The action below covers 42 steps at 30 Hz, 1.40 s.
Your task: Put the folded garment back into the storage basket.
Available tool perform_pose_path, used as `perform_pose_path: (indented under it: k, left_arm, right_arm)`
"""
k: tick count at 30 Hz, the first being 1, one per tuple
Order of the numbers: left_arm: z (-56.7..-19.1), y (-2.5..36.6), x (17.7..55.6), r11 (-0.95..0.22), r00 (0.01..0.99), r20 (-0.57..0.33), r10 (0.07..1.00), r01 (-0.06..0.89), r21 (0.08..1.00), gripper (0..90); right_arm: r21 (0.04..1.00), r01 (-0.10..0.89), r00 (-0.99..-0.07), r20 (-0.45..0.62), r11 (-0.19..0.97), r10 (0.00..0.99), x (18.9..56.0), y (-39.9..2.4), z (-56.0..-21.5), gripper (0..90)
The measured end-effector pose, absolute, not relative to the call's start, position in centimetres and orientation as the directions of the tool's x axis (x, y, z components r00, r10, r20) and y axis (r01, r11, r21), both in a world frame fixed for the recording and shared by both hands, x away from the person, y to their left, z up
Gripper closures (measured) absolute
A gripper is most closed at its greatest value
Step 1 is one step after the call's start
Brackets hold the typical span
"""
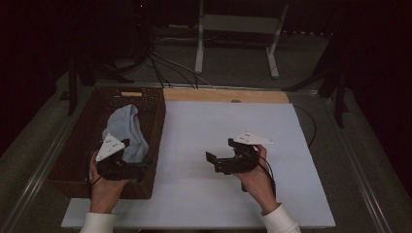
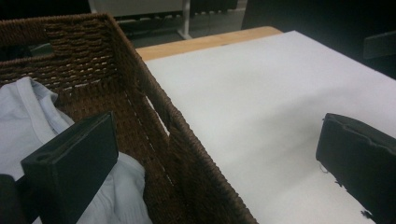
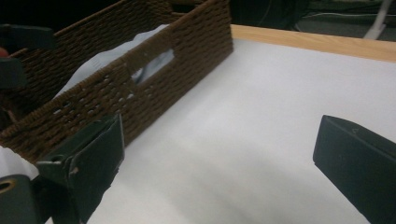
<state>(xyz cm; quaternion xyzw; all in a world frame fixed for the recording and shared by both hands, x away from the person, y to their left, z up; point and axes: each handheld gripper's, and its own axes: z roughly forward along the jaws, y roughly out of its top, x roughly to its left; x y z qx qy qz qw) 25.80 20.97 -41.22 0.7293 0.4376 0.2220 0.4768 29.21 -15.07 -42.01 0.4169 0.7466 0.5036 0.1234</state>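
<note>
Both my grippers hang with jaws spread wide and nothing between them: my left gripper point(image 1: 142, 171) sits over the near right corner of the brown wicker basket point(image 1: 156, 115), its jaws straddling the basket's right wall, while my right gripper point(image 1: 214, 161) hovers above the white table sheet point(image 1: 228, 126), well to the right of the basket and pointing toward it. Inside the basket lies a pale blue cloth point(image 1: 127, 128), bunched against that right wall.
</note>
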Motion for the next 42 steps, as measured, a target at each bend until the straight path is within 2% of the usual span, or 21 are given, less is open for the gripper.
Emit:
perform_pose_path:
  k: [3, 22, 33, 42]
  left_arm:
    - [-41.2, 21.2, 25.6, -0.16, 0.514, -0.092, 0.853, 0.424, 0.891, 0.1]
    - [-42.0, 22.5, 24.5, -0.139, 0.482, -0.099, 0.87, 0.434, 0.89, 0.1]
    - [-42.0, 22.7, 24.4, -0.129, 0.488, -0.093, 0.868, 0.403, 0.906, 0.1]
    - [-41.7, 22.9, 24.1, -0.121, 0.475, -0.075, 0.877, 0.369, 0.921, 0.1]
  right_arm:
    - [0.862, 0.492, -0.617, 0.243, 0.125, 0.749, 28.9, -16.2, -41.9, 0.0]
    - [0.891, 0.446, -0.526, 0.183, 0.087, 0.831, 26.5, -23.7, -42.3, 0.0]
    - [0.908, 0.417, -0.462, 0.173, 0.041, 0.869, 25.4, -27.7, -43.1, 0.0]
    - [0.921, 0.39, -0.446, 0.174, 0.016, 0.878, 24.5, -29.2, -43.6, 0.0]
